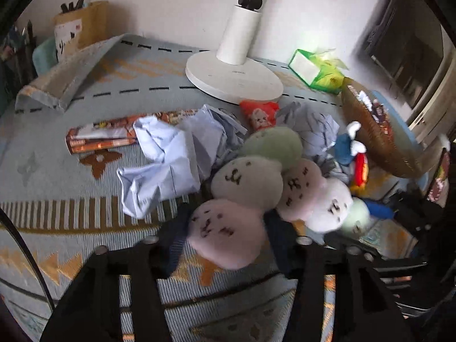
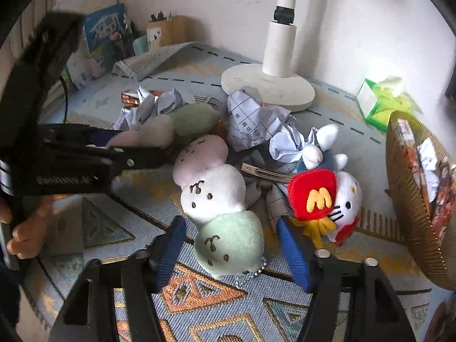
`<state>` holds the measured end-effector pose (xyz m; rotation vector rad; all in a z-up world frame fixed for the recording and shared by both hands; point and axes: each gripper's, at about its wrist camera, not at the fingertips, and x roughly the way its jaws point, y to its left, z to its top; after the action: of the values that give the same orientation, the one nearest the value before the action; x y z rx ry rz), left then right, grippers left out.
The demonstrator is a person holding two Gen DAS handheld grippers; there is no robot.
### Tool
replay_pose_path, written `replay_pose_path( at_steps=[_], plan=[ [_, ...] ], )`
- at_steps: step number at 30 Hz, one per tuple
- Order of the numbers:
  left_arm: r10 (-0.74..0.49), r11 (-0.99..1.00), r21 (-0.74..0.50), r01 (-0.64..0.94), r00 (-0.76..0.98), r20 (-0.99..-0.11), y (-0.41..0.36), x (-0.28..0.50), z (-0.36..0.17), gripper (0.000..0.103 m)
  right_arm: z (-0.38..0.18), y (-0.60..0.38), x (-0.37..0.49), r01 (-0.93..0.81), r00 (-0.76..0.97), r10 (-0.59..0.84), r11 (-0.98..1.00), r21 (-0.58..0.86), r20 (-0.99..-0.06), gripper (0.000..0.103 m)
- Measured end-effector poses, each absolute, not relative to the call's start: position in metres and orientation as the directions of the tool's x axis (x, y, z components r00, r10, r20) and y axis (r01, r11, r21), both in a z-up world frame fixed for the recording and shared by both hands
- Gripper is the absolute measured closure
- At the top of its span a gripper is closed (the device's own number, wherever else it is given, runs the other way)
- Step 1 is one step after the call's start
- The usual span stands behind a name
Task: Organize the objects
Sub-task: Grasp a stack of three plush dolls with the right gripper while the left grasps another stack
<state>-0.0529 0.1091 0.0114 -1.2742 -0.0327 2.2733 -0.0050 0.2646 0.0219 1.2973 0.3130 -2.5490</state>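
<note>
Two dango-style plush strings lie on a patterned cloth. My left gripper (image 1: 225,228) is open around the pink end ball (image 1: 225,233) of one string, jaws on either side of it. My right gripper (image 2: 230,242) is open around the green end ball (image 2: 228,245) of the other string (image 2: 211,191). A Hello Kitty plush (image 2: 339,199) with a red M bag lies just right of it. Crumpled paper sheets (image 1: 168,154) lie behind the plushes, also in the right wrist view (image 2: 253,119). The left gripper's body (image 2: 74,156) shows at the left of the right wrist view.
A woven basket (image 2: 410,199) holding packets stands tilted at the right. A white lamp base (image 1: 233,77) stands behind the pile. A green tissue box (image 2: 382,99), an orange packet box (image 1: 99,136), a red snack bag (image 1: 259,114) and a pen holder (image 1: 79,25) are around.
</note>
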Motion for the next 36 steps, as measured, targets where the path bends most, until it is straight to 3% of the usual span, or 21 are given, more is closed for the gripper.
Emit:
replay_pose_path(
  at_steps=[2,9,16,22,25,28,31,36],
  plan=[
    [0.465,-0.858,-0.280,-0.431,-0.416,-0.782,0.106,-0.043,0.014,0.064,0.023,0.264,0.001,0.333,-0.567,-0.144,-0.941,-0.066,-0.811,0.060],
    [0.447,-0.867,-0.248,-0.432,-0.455,-0.770,0.100,0.025,0.041,0.064,0.048,0.294,0.046,0.270,-0.575,-0.212,-0.961,0.062,-0.790,0.061],
    [0.387,-0.886,-0.194,-0.420,-0.440,-0.810,0.103,0.074,0.032,0.063,0.057,0.350,0.098,0.103,-0.593,-0.101,-0.993,0.049,-0.799,0.061],
    [0.430,-0.871,-0.255,-0.421,-0.399,-0.810,0.110,0.077,0.017,0.055,0.034,0.381,0.104,0.015,-0.543,-0.106,-0.993,0.117,-0.833,0.061],
    [0.510,-0.831,-0.348,-0.435,-0.341,-0.790,0.107,0.073,0.018,0.054,0.028,0.388,0.101,0.017,-0.510,-0.158,-0.985,0.174,-0.845,0.060],
    [0.606,-0.776,-0.487,-0.401,-0.259,-0.752,0.099,0.062,0.013,0.053,0.028,0.392,0.103,0.030,-0.512,-0.187,-0.979,0.201,-0.838,0.054],
    [0.614,-0.773,-0.506,-0.383,-0.250,-0.749,0.100,0.065,0.012,0.053,0.030,0.395,0.108,0.045,-0.527,-0.216,-0.973,0.227,-0.822,0.032],
    [0.612,-0.777,-0.472,-0.418,-0.324,-0.721,0.095,0.083,0.031,0.051,0.030,0.401,0.112,0.057,-0.533,-0.242,-0.966,0.251,-0.811,0.031]
  ],
)
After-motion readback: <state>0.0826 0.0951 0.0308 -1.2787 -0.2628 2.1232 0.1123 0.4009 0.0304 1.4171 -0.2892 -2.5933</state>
